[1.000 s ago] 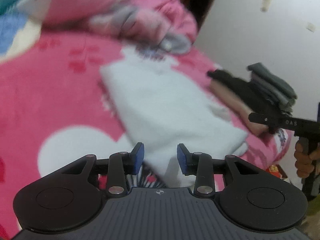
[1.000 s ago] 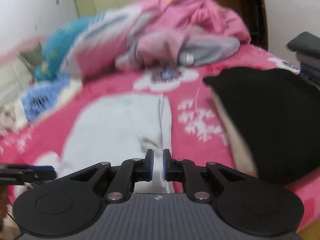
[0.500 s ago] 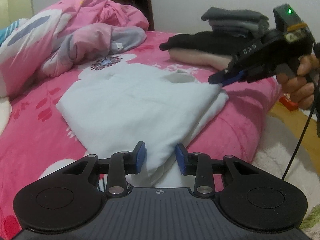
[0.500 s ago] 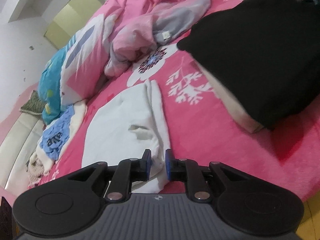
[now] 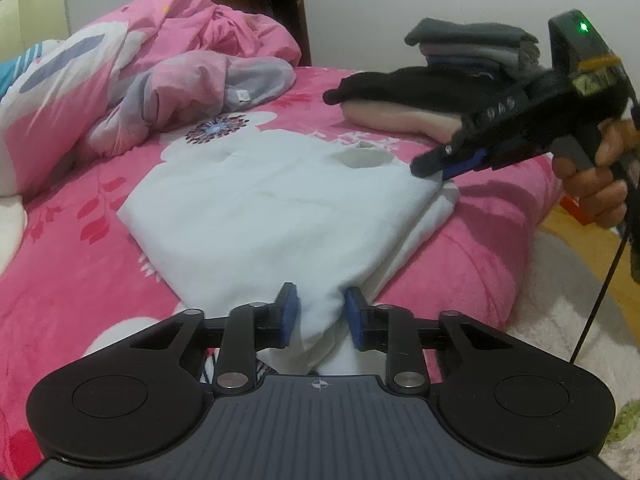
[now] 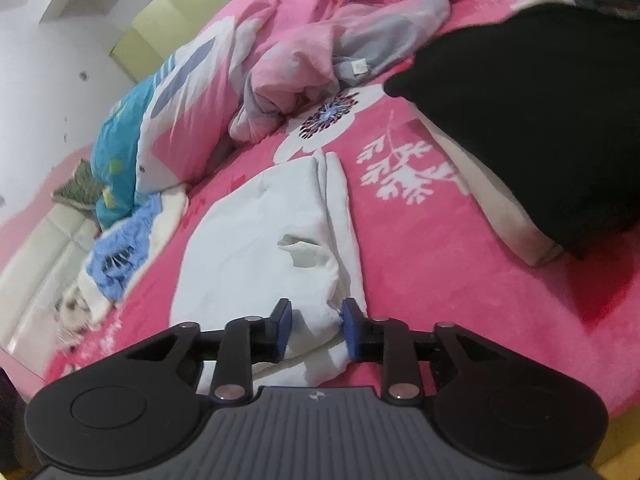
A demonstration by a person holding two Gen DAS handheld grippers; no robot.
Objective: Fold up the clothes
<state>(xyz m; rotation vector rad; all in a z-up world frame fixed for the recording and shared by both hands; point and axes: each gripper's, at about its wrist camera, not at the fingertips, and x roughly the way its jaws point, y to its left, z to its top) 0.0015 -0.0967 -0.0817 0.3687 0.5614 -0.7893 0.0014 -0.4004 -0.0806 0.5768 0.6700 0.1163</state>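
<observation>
A white garment (image 5: 276,204) is spread flat on the pink floral bedspread (image 5: 60,280), near the bed's front edge. One near corner of it is gathered between the blue pads of the left gripper (image 5: 319,314); the jaws have just been closing and the bunched cloth is seen pinched between them. In the left wrist view the right gripper (image 5: 448,166) is seen at the garment's far right corner, pads nearly together, cloth nipped at the tip; it is held by a hand (image 5: 596,184) at the right edge. In the right wrist view the right gripper (image 6: 316,330) is seen with a fold of white cloth between its pads, which are touched by the fabric on the right side; the jaws have just been closing.

Around it: a crumpled pink and grey quilt (image 5: 172,80) is heaped behind the garment, close to its far edge. A black folded piece (image 5: 420,88) lies on a beige one (image 5: 400,118) to the right, just beside the garment's far corner. A stack of grey folded clothes (image 5: 472,46) is set behind those, against the wall. A blue cloth (image 6: 120,252) and a teal pillow (image 6: 116,152) are seen on the left in the right wrist view, well apart from the garment. A pale rug (image 5: 568,320) covers the floor by the bed.
</observation>
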